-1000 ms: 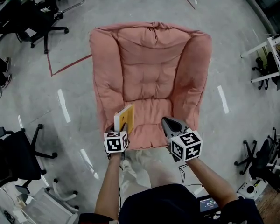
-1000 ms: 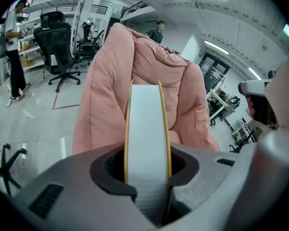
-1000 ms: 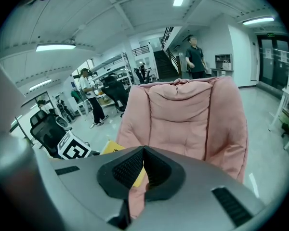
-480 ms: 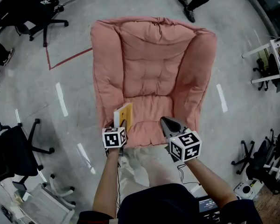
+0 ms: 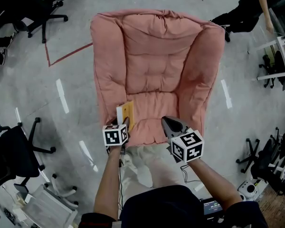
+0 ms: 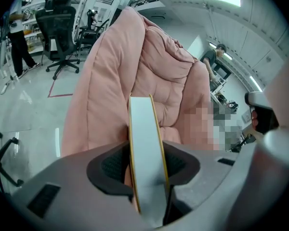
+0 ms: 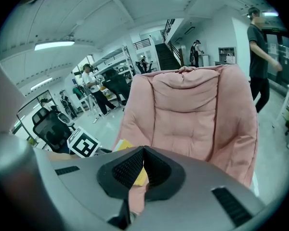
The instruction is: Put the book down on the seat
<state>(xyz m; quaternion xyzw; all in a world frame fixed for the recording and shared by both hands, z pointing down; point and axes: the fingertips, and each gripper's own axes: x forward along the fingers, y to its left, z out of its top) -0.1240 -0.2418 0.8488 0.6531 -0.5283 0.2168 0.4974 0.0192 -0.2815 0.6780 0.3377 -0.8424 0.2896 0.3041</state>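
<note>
The yellow-covered book (image 5: 127, 113) stands on edge over the front left of the pink armchair's seat (image 5: 154, 109). My left gripper (image 5: 125, 123) grips its lower end. In the left gripper view the white page edge (image 6: 144, 143) fills the gap, and both pads (image 6: 116, 163) touch the covers. Those jaws have just been opening a little, with the book still between them. My right gripper (image 5: 167, 123) hovers over the seat's front right, shut and empty. In the right gripper view its tips (image 7: 143, 150) meet, and the book (image 7: 124, 145) shows behind them.
The armchair's puffy arms (image 5: 106, 75) rise on both sides of the seat. Office chairs (image 5: 16, 158) stand on the grey floor at left and far left. A person (image 5: 249, 8) moves at the top right near a white desk (image 5: 280, 56).
Both grippers have sunk slightly toward the seat's front edge, the book still upright in the left one. A person has walked from the top middle to the top right.
</note>
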